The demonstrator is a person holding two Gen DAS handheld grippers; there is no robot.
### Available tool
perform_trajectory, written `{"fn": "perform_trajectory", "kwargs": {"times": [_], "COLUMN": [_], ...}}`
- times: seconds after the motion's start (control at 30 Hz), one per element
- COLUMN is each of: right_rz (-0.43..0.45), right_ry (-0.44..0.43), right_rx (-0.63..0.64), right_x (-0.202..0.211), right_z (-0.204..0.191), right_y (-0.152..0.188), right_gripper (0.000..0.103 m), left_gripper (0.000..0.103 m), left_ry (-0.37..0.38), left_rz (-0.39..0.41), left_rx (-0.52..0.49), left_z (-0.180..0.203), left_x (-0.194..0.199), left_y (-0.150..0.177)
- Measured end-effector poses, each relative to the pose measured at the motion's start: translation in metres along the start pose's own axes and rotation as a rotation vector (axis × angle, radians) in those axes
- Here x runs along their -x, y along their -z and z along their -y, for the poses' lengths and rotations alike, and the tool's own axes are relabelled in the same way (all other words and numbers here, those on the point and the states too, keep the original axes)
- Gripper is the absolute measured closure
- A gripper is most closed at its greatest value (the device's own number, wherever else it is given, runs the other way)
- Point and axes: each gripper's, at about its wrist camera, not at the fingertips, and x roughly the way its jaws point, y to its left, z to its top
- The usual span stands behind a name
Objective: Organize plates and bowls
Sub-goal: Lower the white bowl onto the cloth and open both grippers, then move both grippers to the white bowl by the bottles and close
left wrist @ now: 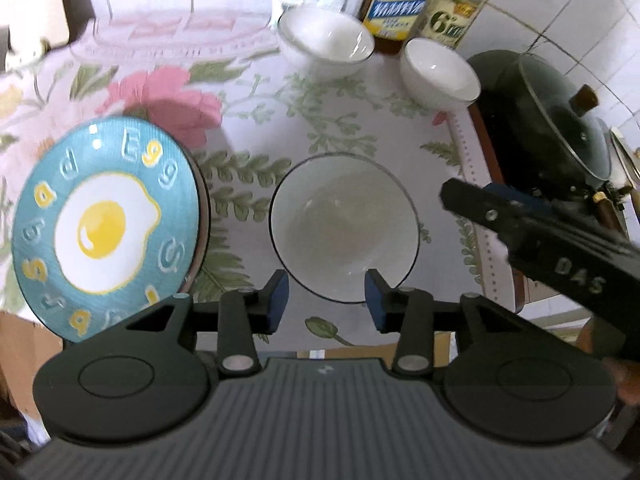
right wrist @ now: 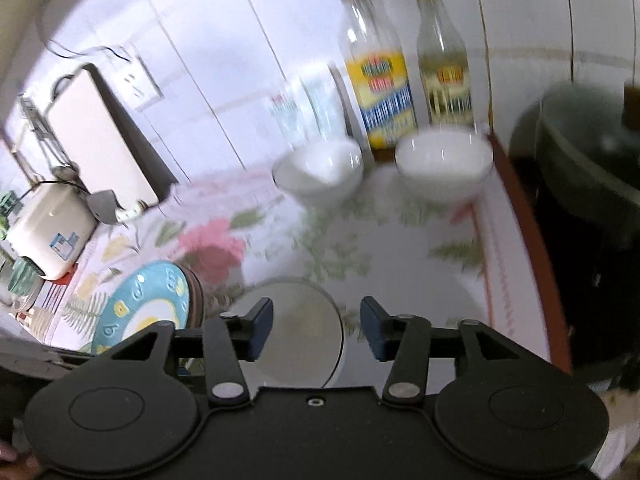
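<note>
Left gripper (left wrist: 326, 300) hangs over the near edge of the big bowl (left wrist: 345, 227) — jaws apart, blue pads clear of the rim, nothing held. The bowl sits upright on the floral cloth (left wrist: 248, 92), empty, white with a dark rim line, near the table's front edge.

Right gripper (right wrist: 316, 328) is also released, jaws apart with nothing between the pads; the big bowl (right wrist: 296, 328) shows below it, blurred. In the left wrist view the right gripper (left wrist: 452, 196) comes in from the right side, just beside the big bowl and above the cloth, not touching it as far as I can tell.

Egg plate (left wrist: 106, 224) — teal, fried-egg print, letters round the rim — lies left of the big bowl, on top of something darker; only a brown edge shows, so cannot tell what. Same egg plate (right wrist: 144, 304) appears at lower left in the right wrist view.

Two small white bowls stand at the back of the cloth, apart from each other: left small bowl (left wrist: 326, 38), right small bowl (left wrist: 440, 74). Both upright and empty.

Behind them, against the tiled wall, a yellow-label bottle (left wrist: 400, 4) and a clear bottle (left wrist: 454, 8). A dark pot (left wrist: 548, 120) with glass lid sits right of the cloth. A white appliance (right wrist: 48, 232) is far left.
</note>
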Motion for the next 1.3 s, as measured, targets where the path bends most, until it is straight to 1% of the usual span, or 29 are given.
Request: {"fn": "perform_trajectory", "kwargs": {"times": [0.07,0.2,0.3,0.4,0.5,0.6,0.7,0.8,0.93,1.0,1.07,1.17,1.23,1.3], "right_rz": [0.043,0.121,0.183,0.233,0.286,0.32,0.355,0.367,0.358,0.349,0.339,0.304,0.268,0.245], "right_ry": [-0.007,-0.013,-0.008,-0.019,-0.005,0.018,0.008,0.008,0.028,0.04,0.041,0.05,0.078,0.082], "right_rx": [0.046,0.146,0.197,0.216,0.229,0.206,0.159,0.12,0.022,-0.048,-0.092,-0.132,-0.152,-0.181], "right_x": [0.011,0.028,0.035,0.038,0.034,0.026,0.019,0.008,-0.014,-0.027,-0.039,-0.06,-0.075,-0.088], "right_z": [-0.001,-0.002,0.0,0.006,0.016,0.029,0.045,0.058,0.077,0.086,0.093,0.102,0.108,0.115], "right_y": [-0.004,-0.01,-0.013,-0.016,-0.019,-0.026,-0.031,-0.035,-0.04,-0.043,-0.046,-0.052,-0.056,-0.057], "right_gripper": [0.038,0.033,0.03,0.028,0.028,0.028,0.028,0.028,0.028,0.028,0.028,0.028,0.028,0.028], "left_gripper": [0.061,0.057,0.053,0.051,0.05,0.049,0.047,0.045,0.045,0.045,0.045,0.045,0.045,0.045], "left_ry": [0.0,0.013,0.027,0.043,0.057,0.078,0.103,0.112,0.113,0.125,0.138,0.168,0.167,0.164], "left_rz": [0.02,0.072,0.115,0.151,0.191,0.242,0.28,0.321,0.341,0.338,0.316,0.292,0.28,0.274], "left_rx": [-0.019,-0.057,-0.088,-0.115,-0.154,-0.173,-0.187,-0.207,-0.205,-0.193,-0.167,-0.122,-0.098,-0.085], "left_z": [0.003,0.007,0.011,0.015,0.021,0.026,0.032,0.039,0.047,0.048,0.048,0.049,0.052,0.058], "left_x": [0.008,0.023,0.031,0.033,0.031,0.026,0.018,0.006,-0.017,-0.031,-0.047,-0.069,-0.081,-0.094], "left_y": [-0.002,-0.007,-0.012,-0.018,-0.027,-0.039,-0.053,-0.068,-0.089,-0.099,-0.111,-0.129,-0.138,-0.149]}}
